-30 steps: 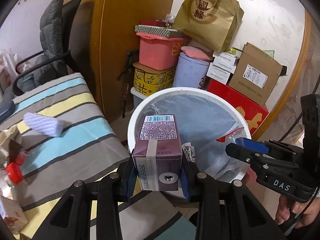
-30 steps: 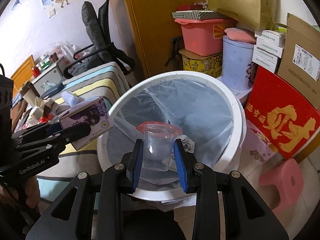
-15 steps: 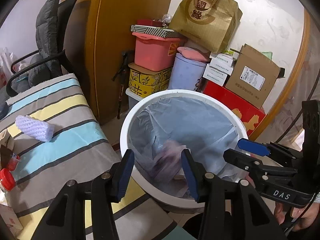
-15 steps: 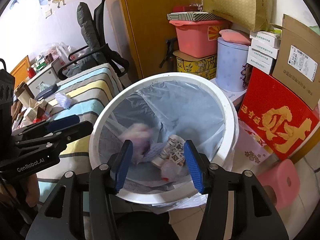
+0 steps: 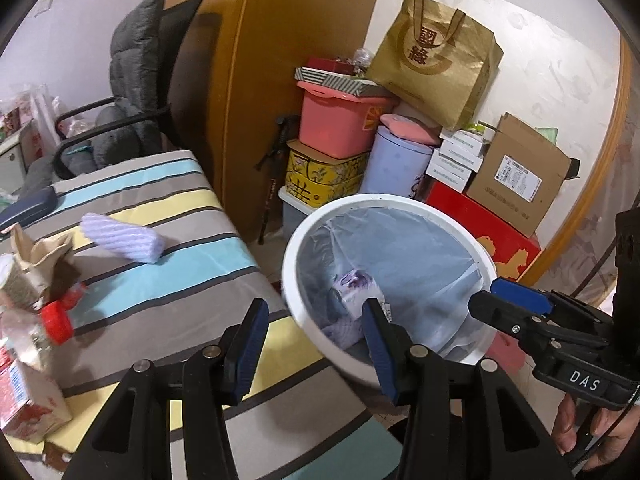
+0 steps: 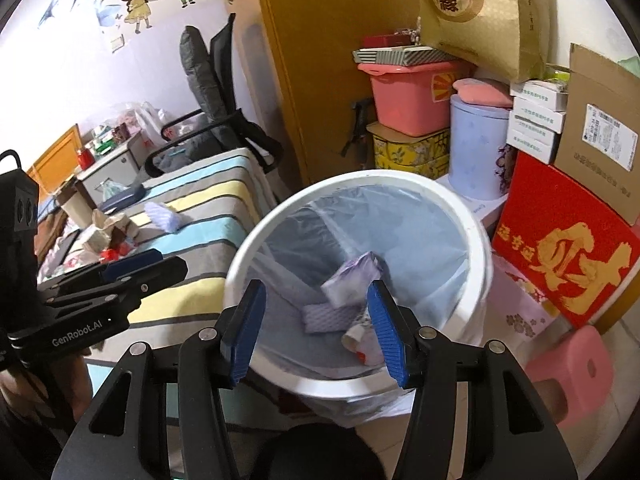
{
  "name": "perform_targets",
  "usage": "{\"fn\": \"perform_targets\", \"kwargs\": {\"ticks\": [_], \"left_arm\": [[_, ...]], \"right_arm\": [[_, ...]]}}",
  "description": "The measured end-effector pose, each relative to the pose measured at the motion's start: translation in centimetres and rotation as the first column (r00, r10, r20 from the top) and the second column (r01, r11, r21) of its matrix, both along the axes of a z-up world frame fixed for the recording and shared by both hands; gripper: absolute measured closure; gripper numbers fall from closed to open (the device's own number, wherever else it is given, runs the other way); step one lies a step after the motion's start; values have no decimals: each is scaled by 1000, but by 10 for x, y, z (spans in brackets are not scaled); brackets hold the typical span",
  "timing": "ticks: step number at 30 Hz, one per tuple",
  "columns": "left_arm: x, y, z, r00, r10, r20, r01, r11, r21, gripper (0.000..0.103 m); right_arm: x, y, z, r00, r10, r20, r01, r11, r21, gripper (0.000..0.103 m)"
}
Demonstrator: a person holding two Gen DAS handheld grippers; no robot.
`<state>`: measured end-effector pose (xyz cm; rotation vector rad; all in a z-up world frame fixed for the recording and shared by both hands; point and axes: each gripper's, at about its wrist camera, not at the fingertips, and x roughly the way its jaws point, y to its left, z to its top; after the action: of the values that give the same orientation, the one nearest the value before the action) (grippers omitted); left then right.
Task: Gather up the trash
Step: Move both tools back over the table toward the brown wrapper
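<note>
Left wrist view: the left gripper is hanging half open and empty at lower centre; the purple carton is lying in the white bin.

Right wrist view: the right gripper is gaping wide, empty, above the bin, carton inside.

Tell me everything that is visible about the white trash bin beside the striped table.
The white trash bin is round, looks like plastic and stands upright on the floor, close against the striped table. A thin translucent liner bag covers its inside and folds over the rim. Inside lie a purple carton, tilted, a pale flat piece and other crumpled wrappers. A red box stands just behind it. Neither gripper touches it.
</note>
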<state>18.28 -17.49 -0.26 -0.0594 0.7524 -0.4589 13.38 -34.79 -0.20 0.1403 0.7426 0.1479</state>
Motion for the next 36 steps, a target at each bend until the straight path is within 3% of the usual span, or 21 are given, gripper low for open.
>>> {"fn": "perform_targets", "kwargs": {"ticks": [16,36], "left_arm": [[-40,65,-1,989,147,9,-147,989,13,55],[-74,133,11,956,286,64,-288,957,33,55]], "right_arm": [[-10,43,2,992,123,15,-124,992,16,48],[-14,97,-3,949,314,-20,-313,948,51,48]]}}
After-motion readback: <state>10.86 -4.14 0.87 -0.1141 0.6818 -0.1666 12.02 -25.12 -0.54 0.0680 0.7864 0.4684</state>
